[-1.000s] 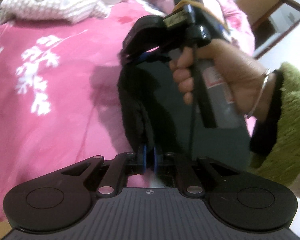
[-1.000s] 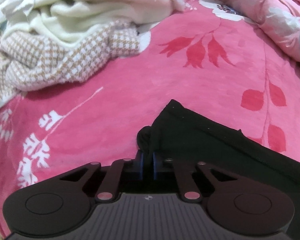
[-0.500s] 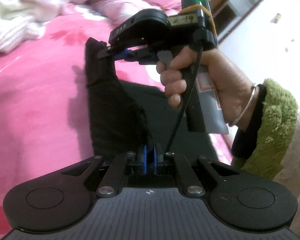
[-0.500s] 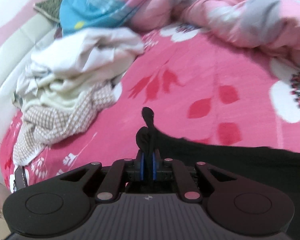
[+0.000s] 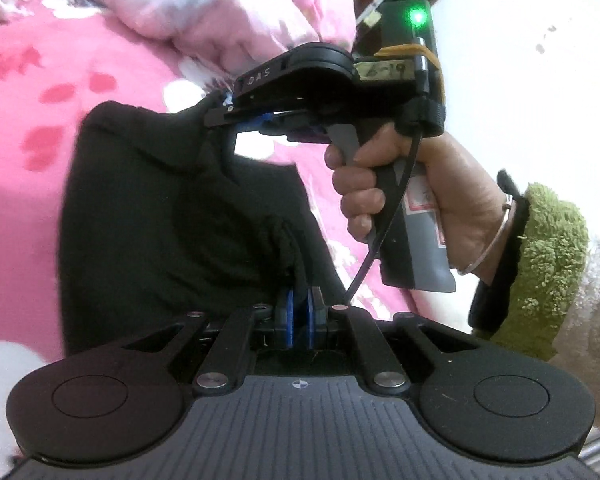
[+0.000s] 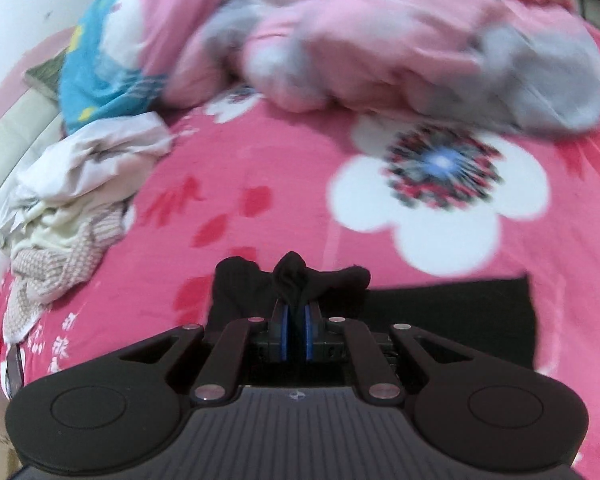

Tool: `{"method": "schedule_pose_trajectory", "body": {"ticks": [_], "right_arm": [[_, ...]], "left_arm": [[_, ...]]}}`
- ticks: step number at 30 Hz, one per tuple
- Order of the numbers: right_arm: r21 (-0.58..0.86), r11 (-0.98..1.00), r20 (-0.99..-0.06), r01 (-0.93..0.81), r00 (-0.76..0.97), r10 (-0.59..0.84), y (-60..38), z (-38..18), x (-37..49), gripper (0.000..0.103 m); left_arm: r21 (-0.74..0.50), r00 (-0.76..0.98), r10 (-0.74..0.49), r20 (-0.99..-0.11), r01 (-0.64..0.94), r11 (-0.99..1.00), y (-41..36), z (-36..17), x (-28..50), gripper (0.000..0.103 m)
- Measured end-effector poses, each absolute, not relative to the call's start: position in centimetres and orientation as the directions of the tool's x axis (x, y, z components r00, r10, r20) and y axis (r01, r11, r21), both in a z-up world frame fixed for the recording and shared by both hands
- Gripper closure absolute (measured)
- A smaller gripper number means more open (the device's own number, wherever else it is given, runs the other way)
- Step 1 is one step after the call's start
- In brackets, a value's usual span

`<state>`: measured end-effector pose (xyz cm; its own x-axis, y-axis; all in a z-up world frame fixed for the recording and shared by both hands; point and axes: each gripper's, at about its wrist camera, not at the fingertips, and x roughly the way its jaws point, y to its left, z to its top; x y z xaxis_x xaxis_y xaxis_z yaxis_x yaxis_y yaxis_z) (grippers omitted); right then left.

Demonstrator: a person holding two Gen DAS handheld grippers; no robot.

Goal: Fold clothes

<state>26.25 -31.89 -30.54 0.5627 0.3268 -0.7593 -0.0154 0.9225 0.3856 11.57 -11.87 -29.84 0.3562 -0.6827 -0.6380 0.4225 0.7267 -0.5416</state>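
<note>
Between the blue pads of the left hand-held gripper (image 5: 299,307), a pinched fold of the black garment (image 5: 172,216) is clamped; the jaws are closed onto the cloth. From that pinch the fabric is seen to run up and away to the right hand-held gripper (image 5: 229,107), where a second edge is caught between jaws likewise closed on it. The garment is thus held at two points and hangs as a dark sheet between them, above the pink flowered bedspread (image 5: 24,168).

In the right wrist view, a bunched tuft of the same garment (image 6: 296,280) is seen standing up out of the closed blue pads of that hand-held gripper (image 6: 296,322), with the rest of the cloth spread to the right as a flat black band lying across the bedspread (image 6: 284,184). Its long axis is read as running left to right in that view; the far end is cut off by the device body.

The right hand (image 5: 412,196) is wrapped around the pistol handle, index finger on the trigger, wrist roughly level, with a bangle and a green fleece cuff (image 5: 548,264) visible. A green light is lit on the housing. A heap of pale clothes (image 6: 68,208) is noted at the bedspread's left edge, well apart from the garment, and a crumpled pink quilt (image 6: 380,40) lies beyond, blurred.
</note>
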Motion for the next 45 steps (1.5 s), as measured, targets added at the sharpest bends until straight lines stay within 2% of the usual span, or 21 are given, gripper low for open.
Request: {"method": "schedule_pose_trajectory", "body": {"ticks": [5, 11, 13, 19, 23, 26, 28, 29, 30, 36, 40, 41, 42, 43, 45], "right_arm": [[0.441, 0.898, -0.741, 0.004, 0.566, 0.361, -36.0, -31.9, 25.7, 0.096], [0.421, 0.907, -0.731, -0.03, 0.58, 0.359, -39.1, -32.3, 25.4, 0.096], [0.405, 0.913, -0.735, -0.035, 0.582, 0.348, -40.0, -32.5, 25.2, 0.1], [0.42, 0.908, -0.743, 0.009, 0.577, 0.338, -43.6, -33.4, 24.7, 0.1], [0.52, 0.853, -0.728, 0.037, 0.542, 0.421, -45.4, -34.2, 24.2, 0.098], [0.617, 0.784, -0.696, 0.074, 0.517, 0.499, -46.3, -35.2, 24.1, 0.094], [0.673, 0.734, -0.67, 0.096, 0.501, 0.549, -46.6, -36.1, 24.3, 0.085], [0.692, 0.715, -0.66, 0.104, 0.492, 0.567, -46.5, -36.6, 24.5, 0.074], [0.704, 0.702, -0.653, 0.109, 0.488, 0.579, -46.4, -37.0, 24.7, 0.067], [0.737, 0.663, -0.632, 0.134, 0.487, 0.604, -45.7, -39.0, 26.7, 0.065], [0.751, 0.647, -0.621, 0.132, 0.474, 0.624, -44.7, -39.9, 28.0, 0.065], [0.755, 0.642, -0.617, 0.133, 0.474, 0.628, -44.5, -40.2, 28.3, 0.071], [0.754, 0.643, -0.618, 0.133, 0.476, 0.625, -44.4, -40.4, 28.5, 0.085], [0.746, 0.652, -0.625, 0.133, 0.478, 0.617, -44.2, -40.5, 28.6, 0.092], [0.741, 0.661, -0.621, 0.121, 0.497, 0.606, -44.0, -40.1, 28.5, 0.096]], "left_arm": [[-0.529, 0.348, -0.669, -0.657, 0.419, 0.738, -15.5, -30.6, 11.6, 0.098], [-0.512, 0.333, -0.658, -0.676, 0.43, 0.744, -18.5, -31.3, 11.8, 0.098], [-0.508, 0.332, -0.652, -0.682, 0.427, 0.748, -19.2, -31.6, 12.0, 0.098], [-0.503, 0.324, -0.646, -0.691, 0.427, 0.752, -21.0, -31.9, 11.7, 0.098], [-0.485, 0.313, -0.632, -0.709, 0.434, 0.759, -21.9, -32.6, 12.2, 0.098], [-0.478, 0.305, -0.625, -0.718, 0.437, 0.762, -21.5, -32.5, 12.1, 0.098], [-0.472, 0.301, -0.621, -0.723, 0.441, 0.763, -21.1, -32.3, 12.0, 0.098], [-0.47, 0.299, -0.621, -0.724, 0.444, 0.762, -20.9, -32.2, 11.8, 0.098], [-0.471, 0.297, -0.622, -0.724, 0.445, 0.761, -20.8, -32.1, 11.7, 0.098], [-0.475, 0.301, -0.622, -0.723, 0.438, 0.764, -20.1, -31.8, 11.4, 0.098], [-0.481, 0.308, -0.618, -0.723, 0.417, 0.771, -19.9, -32.0, 11.4, 0.098], [-0.482, 0.31, -0.617, -0.723, 0.413, 0.773, -19.8, -32.1, 11.4, 0.098], [-0.484, 0.311, -0.616, -0.724, 0.408, 0.774, -19.8, -32.1, 11.4, 0.098], [-0.485, 0.313, -0.615, -0.724, 0.404, 0.776, -19.8, -32.2, 11.4, 0.098], [-0.482, 0.314, -0.611, -0.727, 0.399, 0.78, -19.9, -32.2, 11.3, 0.098]]}}
